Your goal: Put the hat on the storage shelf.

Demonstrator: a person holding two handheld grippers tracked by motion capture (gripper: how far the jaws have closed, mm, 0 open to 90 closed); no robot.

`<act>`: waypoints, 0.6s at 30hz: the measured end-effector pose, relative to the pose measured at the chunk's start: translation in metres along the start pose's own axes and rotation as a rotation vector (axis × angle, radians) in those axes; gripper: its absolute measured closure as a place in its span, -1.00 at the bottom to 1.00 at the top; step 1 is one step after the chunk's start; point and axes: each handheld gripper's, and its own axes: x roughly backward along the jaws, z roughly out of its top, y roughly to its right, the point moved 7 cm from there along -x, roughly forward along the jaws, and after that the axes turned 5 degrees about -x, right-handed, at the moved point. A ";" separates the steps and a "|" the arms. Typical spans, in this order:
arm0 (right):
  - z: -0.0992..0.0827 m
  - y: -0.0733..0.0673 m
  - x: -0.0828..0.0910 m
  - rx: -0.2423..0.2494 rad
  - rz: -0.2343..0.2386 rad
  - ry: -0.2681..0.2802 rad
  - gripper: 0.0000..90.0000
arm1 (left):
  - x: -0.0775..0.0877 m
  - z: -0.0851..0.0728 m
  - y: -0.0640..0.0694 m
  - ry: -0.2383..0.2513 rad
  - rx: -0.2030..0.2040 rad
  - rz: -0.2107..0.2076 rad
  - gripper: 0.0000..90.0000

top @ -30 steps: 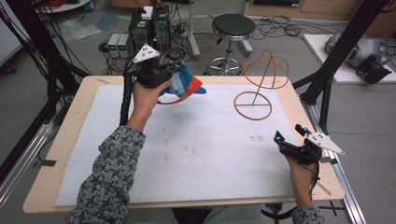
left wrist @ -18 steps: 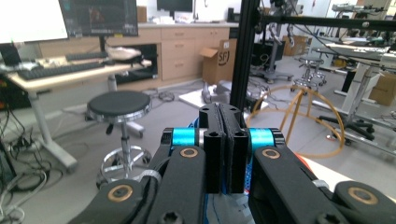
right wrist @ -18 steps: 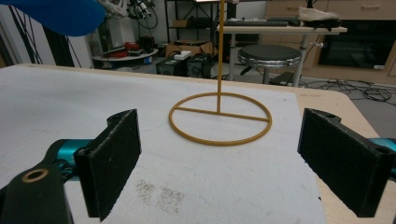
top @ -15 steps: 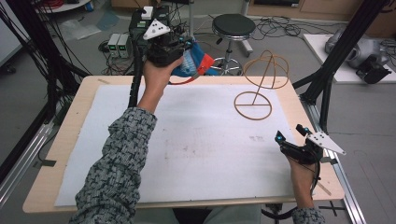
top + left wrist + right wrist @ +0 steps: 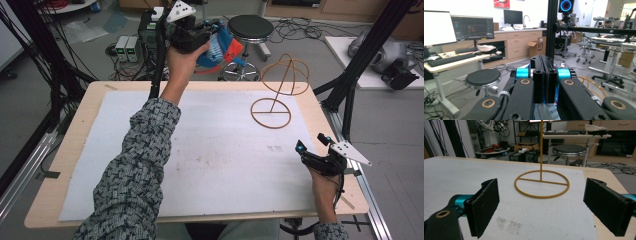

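Two grippers: I run both.
L gripper (image 5: 212,37): raised past table's far edge, 12 o'clock; jaws clamped on blue-orange bag (image 5: 222,47).
R gripper (image 5: 312,150): low, 4 o'clock, jaws wide apart, nothing between.
Wire stand (image 5: 277,92): 1 o'clock on table (image 5: 75,135), well apart from bag.

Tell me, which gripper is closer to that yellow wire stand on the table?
Right. The right gripper rests on the table just in front of the wire stand; the left gripper is raised beyond the table's far edge.
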 end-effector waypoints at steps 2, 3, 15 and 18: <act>0.000 0.000 0.000 0.006 0.004 -0.001 -0.72 | -0.006 0.005 0.004 0.001 -0.011 -0.006 0.96; 0.000 0.000 -0.001 0.005 0.006 0.002 -0.73 | -0.008 0.007 0.005 -0.001 -0.019 -0.009 0.96; 0.000 0.000 0.003 0.008 0.018 0.018 -0.73 | -0.041 0.028 0.021 0.019 -0.032 -0.040 0.96; 0.000 -0.001 0.005 0.001 0.041 0.035 -0.74 | -0.050 0.032 0.024 0.020 -0.033 -0.047 0.96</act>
